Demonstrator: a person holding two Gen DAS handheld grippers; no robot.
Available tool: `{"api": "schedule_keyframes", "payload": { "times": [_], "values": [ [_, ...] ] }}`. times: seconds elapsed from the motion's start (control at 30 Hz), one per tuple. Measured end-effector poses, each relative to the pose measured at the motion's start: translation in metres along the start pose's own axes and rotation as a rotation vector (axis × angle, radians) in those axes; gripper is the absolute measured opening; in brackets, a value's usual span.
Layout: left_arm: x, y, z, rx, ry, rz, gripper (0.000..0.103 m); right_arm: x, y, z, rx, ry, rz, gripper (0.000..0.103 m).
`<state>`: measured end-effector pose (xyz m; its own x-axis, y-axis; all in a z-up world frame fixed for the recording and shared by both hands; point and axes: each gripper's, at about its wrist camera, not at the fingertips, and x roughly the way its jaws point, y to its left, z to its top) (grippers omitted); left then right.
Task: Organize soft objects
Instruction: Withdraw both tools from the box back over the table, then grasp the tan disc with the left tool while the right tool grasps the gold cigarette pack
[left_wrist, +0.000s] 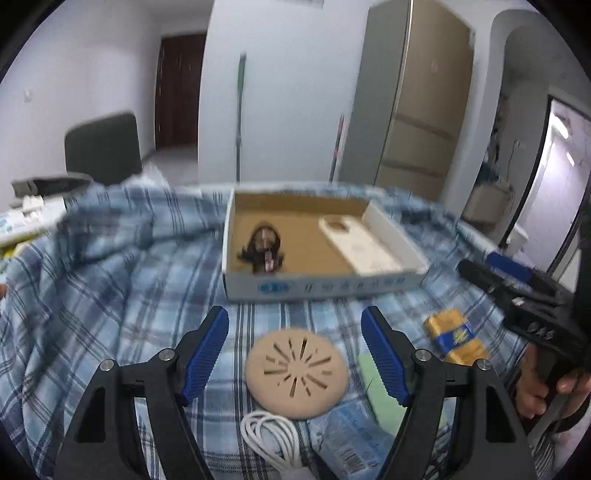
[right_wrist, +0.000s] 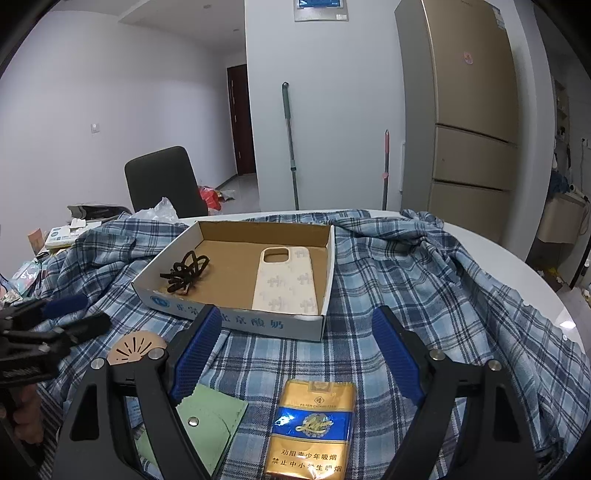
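The round tan pad (left_wrist: 296, 373), slotted like a sunburst, lies on the plaid cloth (left_wrist: 110, 295) near the counter's front edge, and the left claw (left_wrist: 294, 350) hangs tilted down over it with its blue pads (left_wrist: 207, 354) wide apart, one on each side of the pad and touching nothing. The right claw (right_wrist: 295, 354) is tilted down as well, also wide and empty, above the one gold-and-blue cigarette pack (right_wrist: 312, 428) that lies flat on the cloth near the front edge. In the left view a hand (left_wrist: 543, 387) grips the handle of the right claw at the right border.

Just beside the pack, on its left, lies one green snap pouch (right_wrist: 207, 424), partly under the right claw's left finger. In front of the pad there is one coil of white cable (left_wrist: 273, 439), and next to it one pale blue packet (left_wrist: 351, 439), possibly tissues, though blur makes the print unreadable.

Farther back, at the middle of the counter, stands one open cardboard box (right_wrist: 236, 325). It holds two things: a tangle of dark hair ties (right_wrist: 184, 275) at its left side and one cream phone case (right_wrist: 286, 282) lying flat at its right side, well apart from each other.

Beyond the counter's far edge stand one dark chair (right_wrist: 162, 184), two mop handles (right_wrist: 290, 144) against the white wall, and one gold fridge (right_wrist: 469, 122).
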<state>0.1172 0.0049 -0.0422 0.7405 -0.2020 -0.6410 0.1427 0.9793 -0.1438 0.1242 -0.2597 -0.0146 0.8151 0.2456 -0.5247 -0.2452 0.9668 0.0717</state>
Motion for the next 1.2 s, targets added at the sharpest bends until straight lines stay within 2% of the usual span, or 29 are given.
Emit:
{"api": "schedule_keyframes", "payload": {
  "times": [0.17, 0.27, 0.53, 0.63, 0.8, 1.2],
  "values": [
    [0.033, -0.001, -0.003, 0.012, 0.182, -0.034, 0.076, 0.007, -0.003, -0.001, 0.012, 0.046, 0.007, 0.083],
    [0.047, -0.004, -0.008, 0.023, 0.246, -0.037, 0.076, 0.008, -0.005, -0.002, 0.023, 0.058, 0.010, 0.083],
    [0.050, -0.020, -0.015, 0.116, 0.263, 0.013, 0.076, 0.009, -0.006, -0.003, 0.028, 0.077, 0.019, 0.083],
    [0.050, -0.015, -0.014, 0.102, 0.273, 0.019, 0.079, 0.011, -0.005, -0.003, 0.025, 0.086, 0.020, 0.083],
    [0.061, -0.008, -0.016, 0.055, 0.325, -0.019, 0.083, 0.013, -0.004, -0.004, 0.020, 0.093, 0.016, 0.083],
    [0.062, -0.024, -0.019, 0.150, 0.325, 0.048, 0.085, 0.015, -0.004, -0.004, 0.016, 0.106, 0.011, 0.083]
  ]
}}
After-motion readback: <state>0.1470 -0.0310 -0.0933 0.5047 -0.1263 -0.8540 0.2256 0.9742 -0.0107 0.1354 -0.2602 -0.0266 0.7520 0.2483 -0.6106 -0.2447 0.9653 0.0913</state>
